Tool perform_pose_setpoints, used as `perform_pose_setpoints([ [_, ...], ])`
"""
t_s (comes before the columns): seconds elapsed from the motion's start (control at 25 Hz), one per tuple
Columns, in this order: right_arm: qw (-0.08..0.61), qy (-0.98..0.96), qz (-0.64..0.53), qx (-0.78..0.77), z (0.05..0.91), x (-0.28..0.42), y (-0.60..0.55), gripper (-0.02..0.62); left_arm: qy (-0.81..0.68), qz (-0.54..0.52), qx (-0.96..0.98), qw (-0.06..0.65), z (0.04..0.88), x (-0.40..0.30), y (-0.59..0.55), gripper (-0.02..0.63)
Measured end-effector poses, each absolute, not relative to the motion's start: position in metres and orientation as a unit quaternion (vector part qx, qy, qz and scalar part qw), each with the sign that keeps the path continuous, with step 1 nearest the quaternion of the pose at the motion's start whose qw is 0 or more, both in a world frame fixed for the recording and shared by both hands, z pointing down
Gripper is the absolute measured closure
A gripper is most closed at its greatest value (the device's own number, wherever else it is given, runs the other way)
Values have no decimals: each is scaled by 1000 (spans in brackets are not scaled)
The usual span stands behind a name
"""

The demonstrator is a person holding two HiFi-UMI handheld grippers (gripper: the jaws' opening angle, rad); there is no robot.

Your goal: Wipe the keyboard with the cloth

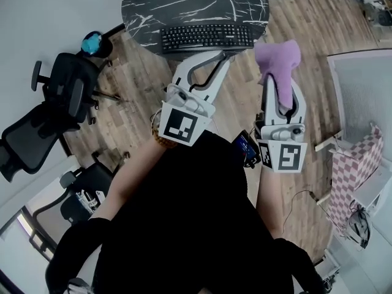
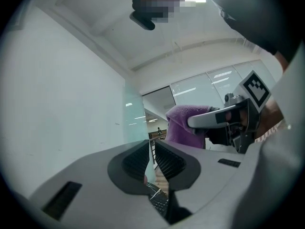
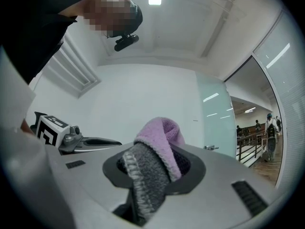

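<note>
A black keyboard (image 1: pixel 205 37) lies on a round dark marble table (image 1: pixel 184 2) at the top of the head view. My left gripper (image 1: pixel 217 55) points at the keyboard's near edge, held in the air short of the table, its jaws shut with nothing between them (image 2: pixel 153 161). A sliver of the keyboard (image 2: pixel 159 200) shows below those jaws. My right gripper (image 1: pixel 282 94) is shut on a purple cloth (image 1: pixel 278 63), which bunches over its tips to the right of the keyboard. In the right gripper view the cloth (image 3: pixel 157 156) fills the jaws.
Black office chairs (image 1: pixel 55 97) stand on the wood floor at the left, with a blue object (image 1: pixel 92 41) behind them. A white panel (image 1: pixel 361 90) and a pink checkered cloth (image 1: pixel 352 170) are at the right. A dark device (image 1: pixel 247 147) hangs at the person's waist.
</note>
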State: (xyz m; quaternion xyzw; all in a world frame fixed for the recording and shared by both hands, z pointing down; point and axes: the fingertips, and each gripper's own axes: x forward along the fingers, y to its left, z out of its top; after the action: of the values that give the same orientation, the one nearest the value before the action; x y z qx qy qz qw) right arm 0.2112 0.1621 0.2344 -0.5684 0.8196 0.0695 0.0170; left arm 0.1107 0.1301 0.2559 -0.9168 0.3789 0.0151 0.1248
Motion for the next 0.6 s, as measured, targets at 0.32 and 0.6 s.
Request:
perform_pose_setpoints([
  [0.32,32,826,42,-561,260,197,192,479,376,-3,-917,132,272,117,159,563],
  [0.6,15,827,22,-561,286,178,205,479,403,-23,-906,129,287,101,174,565],
])
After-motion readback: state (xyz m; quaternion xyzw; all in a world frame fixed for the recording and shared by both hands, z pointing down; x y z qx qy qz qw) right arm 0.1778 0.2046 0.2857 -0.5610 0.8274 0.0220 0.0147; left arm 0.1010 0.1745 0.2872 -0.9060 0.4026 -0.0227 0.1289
